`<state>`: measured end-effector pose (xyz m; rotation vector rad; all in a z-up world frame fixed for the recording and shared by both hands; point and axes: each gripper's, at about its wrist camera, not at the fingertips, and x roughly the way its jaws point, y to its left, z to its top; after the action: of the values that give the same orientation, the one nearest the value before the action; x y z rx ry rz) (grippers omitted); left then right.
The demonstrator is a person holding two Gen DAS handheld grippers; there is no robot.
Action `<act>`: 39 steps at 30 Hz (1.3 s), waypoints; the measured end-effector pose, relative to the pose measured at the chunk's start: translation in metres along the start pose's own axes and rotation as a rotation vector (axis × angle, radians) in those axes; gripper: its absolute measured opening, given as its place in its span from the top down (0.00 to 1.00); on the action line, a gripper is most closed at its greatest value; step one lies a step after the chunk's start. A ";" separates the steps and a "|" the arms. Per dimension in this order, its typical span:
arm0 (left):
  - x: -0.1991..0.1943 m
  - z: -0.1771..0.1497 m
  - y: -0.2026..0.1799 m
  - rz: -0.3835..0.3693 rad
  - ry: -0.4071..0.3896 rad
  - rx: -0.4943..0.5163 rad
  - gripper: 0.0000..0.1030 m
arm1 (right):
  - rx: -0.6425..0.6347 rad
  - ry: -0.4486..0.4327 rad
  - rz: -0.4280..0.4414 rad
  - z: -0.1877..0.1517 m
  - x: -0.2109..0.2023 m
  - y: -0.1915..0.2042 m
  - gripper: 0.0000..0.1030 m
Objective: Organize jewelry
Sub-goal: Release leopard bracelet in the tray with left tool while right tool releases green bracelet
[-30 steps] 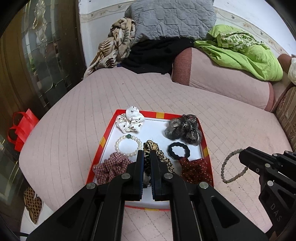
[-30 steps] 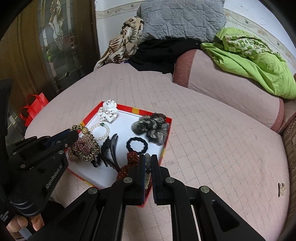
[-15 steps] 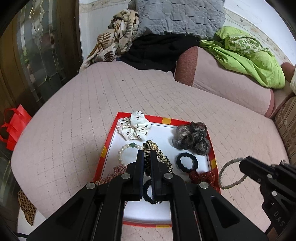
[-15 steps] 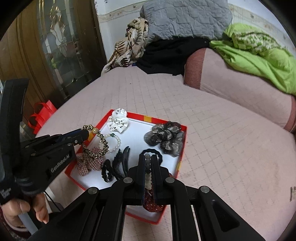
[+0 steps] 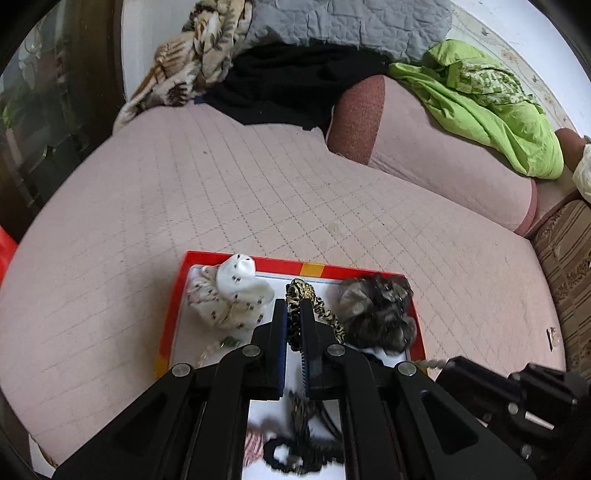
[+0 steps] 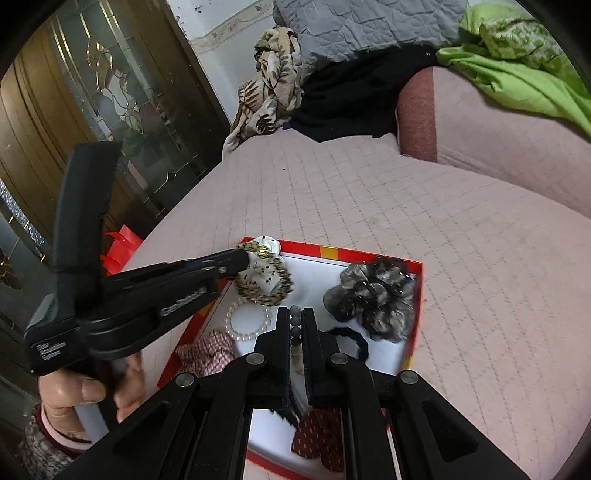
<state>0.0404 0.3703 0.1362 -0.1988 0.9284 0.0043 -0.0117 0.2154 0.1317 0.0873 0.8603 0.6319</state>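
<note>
A red-rimmed white tray [image 5: 173, 317] [image 6: 415, 328] lies on the pink quilted cover. My left gripper [image 5: 293, 302] [image 6: 242, 258] is shut on a leopard-print band [image 5: 321, 314] [image 6: 267, 290]. It holds the band over the tray's back, next to a white spotted scrunchie [image 5: 232, 295]. My right gripper [image 6: 295, 310] [image 5: 448, 363] is shut on a grey bead bracelet [image 6: 294, 323] [image 5: 428, 363] above the tray's middle. In the tray lie a grey-black scrunchie [image 5: 376, 314] [image 6: 373, 299], a pearl bracelet [image 6: 247, 326], a plaid scrunchie [image 6: 207, 350], a black hair tie [image 6: 352, 338] and a red dotted scrunchie [image 6: 319, 432].
A pink bolster [image 5: 424, 147] runs along the back right with a green cloth [image 5: 491, 107] on it. Grey pillow [image 5: 351, 22], black cloth [image 5: 288, 85] and a leaf-print blanket [image 6: 273, 85] pile at the back. A wooden glass door [image 6: 92, 92] and a red bag [image 6: 118, 247] stand left. A hand [image 6: 85, 395] holds the left gripper.
Both grippers have moved forward over the tray, carrying their pieces. The leopard band now hangs near the white scrunchie at the back, and the bead bracelet has come from beside the tray to above it.
</note>
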 end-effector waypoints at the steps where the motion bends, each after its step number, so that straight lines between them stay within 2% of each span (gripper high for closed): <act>1: 0.008 0.003 0.002 -0.003 0.011 -0.003 0.94 | 0.004 0.003 0.003 0.002 0.003 -0.002 0.93; 9: 0.058 0.010 0.020 0.013 0.069 -0.036 0.94 | 0.069 0.049 0.032 0.013 0.051 -0.020 0.93; 14: 0.074 0.006 0.022 0.035 0.084 -0.028 0.94 | 0.072 0.082 0.045 0.012 0.073 -0.023 0.93; 24: 0.071 0.005 0.022 0.037 0.057 -0.012 0.93 | 0.061 0.137 0.014 0.001 0.100 -0.030 0.92; 27: 0.065 0.005 0.020 0.042 0.045 -0.010 0.87 | 0.055 0.141 0.011 0.000 0.101 -0.031 0.92; 28: 0.063 0.005 0.020 0.047 0.038 -0.009 0.82 | 0.051 0.141 0.011 -0.001 0.100 -0.030 0.91; 30: 0.055 0.004 0.020 0.054 0.021 -0.011 0.73 | 0.042 0.137 0.013 0.000 0.097 -0.029 0.77; 31: 0.052 0.004 0.019 0.056 0.013 -0.011 0.68 | 0.041 0.132 0.014 0.000 0.095 -0.029 0.62; 32: 0.047 0.004 0.019 0.059 0.002 -0.012 0.67 | 0.041 0.127 0.015 0.000 0.093 -0.028 0.55; 39: 0.015 -0.003 0.010 0.097 -0.040 0.003 0.65 | 0.023 0.098 0.016 -0.002 0.068 -0.022 0.55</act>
<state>0.0460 0.3787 0.1202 -0.1508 0.8971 0.0960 0.0296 0.2347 0.0773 0.0846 0.9624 0.6456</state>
